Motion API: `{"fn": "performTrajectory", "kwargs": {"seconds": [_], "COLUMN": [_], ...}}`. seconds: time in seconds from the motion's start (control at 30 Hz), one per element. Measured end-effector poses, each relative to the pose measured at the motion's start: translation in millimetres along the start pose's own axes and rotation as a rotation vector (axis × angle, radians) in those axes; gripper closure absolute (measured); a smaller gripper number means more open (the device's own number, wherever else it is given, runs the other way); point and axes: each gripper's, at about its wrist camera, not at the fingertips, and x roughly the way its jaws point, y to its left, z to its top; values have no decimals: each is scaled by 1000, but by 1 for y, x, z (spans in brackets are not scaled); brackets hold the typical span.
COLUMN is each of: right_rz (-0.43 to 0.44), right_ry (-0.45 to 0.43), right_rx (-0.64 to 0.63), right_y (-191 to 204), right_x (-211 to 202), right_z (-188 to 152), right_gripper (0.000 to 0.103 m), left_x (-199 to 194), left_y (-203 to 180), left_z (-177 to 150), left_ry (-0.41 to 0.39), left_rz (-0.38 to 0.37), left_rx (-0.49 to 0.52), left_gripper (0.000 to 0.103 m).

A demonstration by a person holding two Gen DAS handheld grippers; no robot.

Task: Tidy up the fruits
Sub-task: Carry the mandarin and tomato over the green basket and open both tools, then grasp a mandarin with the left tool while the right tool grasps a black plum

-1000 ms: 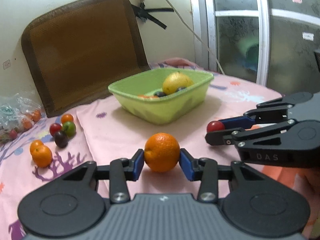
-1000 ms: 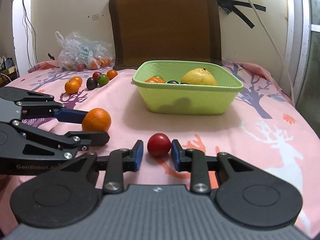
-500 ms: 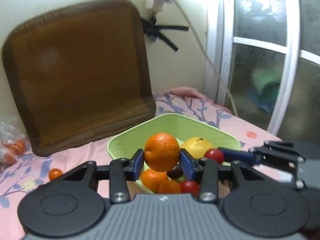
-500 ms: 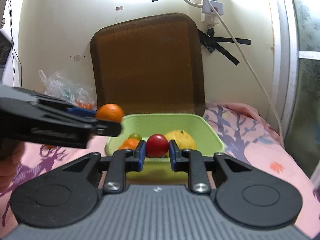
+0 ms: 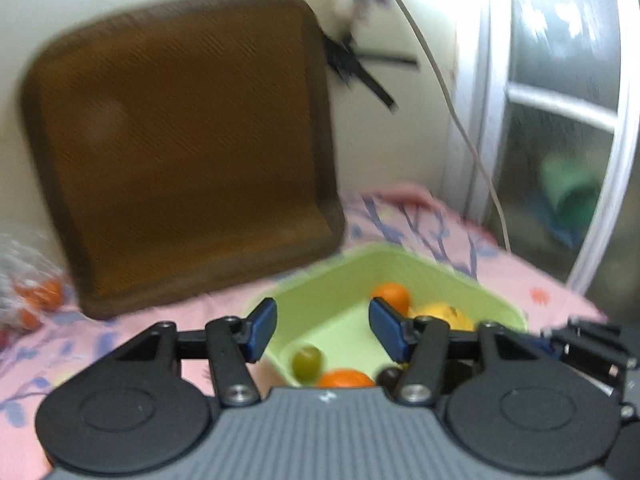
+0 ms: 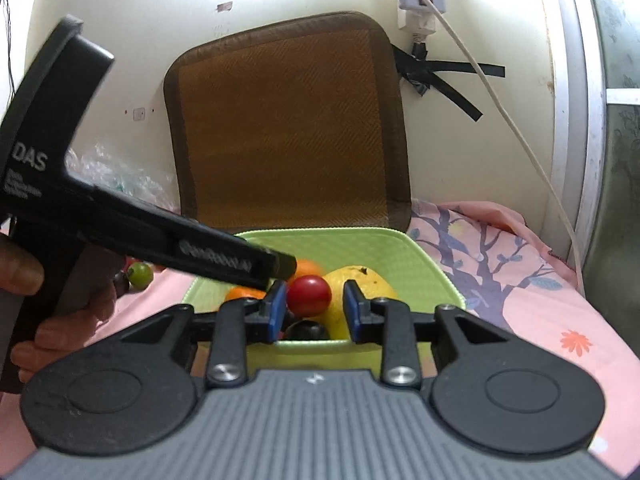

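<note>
The left gripper (image 5: 322,330) is held over the near corner of the green basket (image 5: 420,268), its jaws having just been opening; nothing is seen between the blue pads, and the orange (image 5: 390,297) lies in the basket just beyond the right pad. Below the gap a green fruit (image 5: 307,361), a second orange (image 5: 346,378) and a dark fruit (image 5: 390,376) are seen on the basket floor, and a yellow fruit (image 5: 444,314) lies behind the right finger. The right gripper (image 6: 315,312) is held over the near rim of the same basket, its jaws having just been opening as well: the red fruit (image 6: 309,295) is seen between the pads, close against the left pad and clear of the right one, so no grip is shown. Whether the left pad is touched cannot be told. Beyond it the yellow fruit is seen to the right, and a dark fruit below. A brown cushion (image 6: 286,128) is propped against the wall behind the basket.
</note>
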Motion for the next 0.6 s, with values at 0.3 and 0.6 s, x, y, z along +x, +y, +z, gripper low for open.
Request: {"fn": "performTrajectory", "kwargs": {"seconds": [0.3, 0.6], "right_rz": [11, 156], "right_ry": [-90, -42], "right_rx": [43, -27], "right_y": [9, 61], "right_x": [-28, -25], "right_z": [14, 18], "right_gripper": [69, 70], "left_x": [-111, -116], "left_y": [84, 107], "left_z": [-3, -82], "left_ry": [-170, -42], "left_rz": [182, 238], "left_rx": [-141, -172], "left_gripper": [51, 53]}}
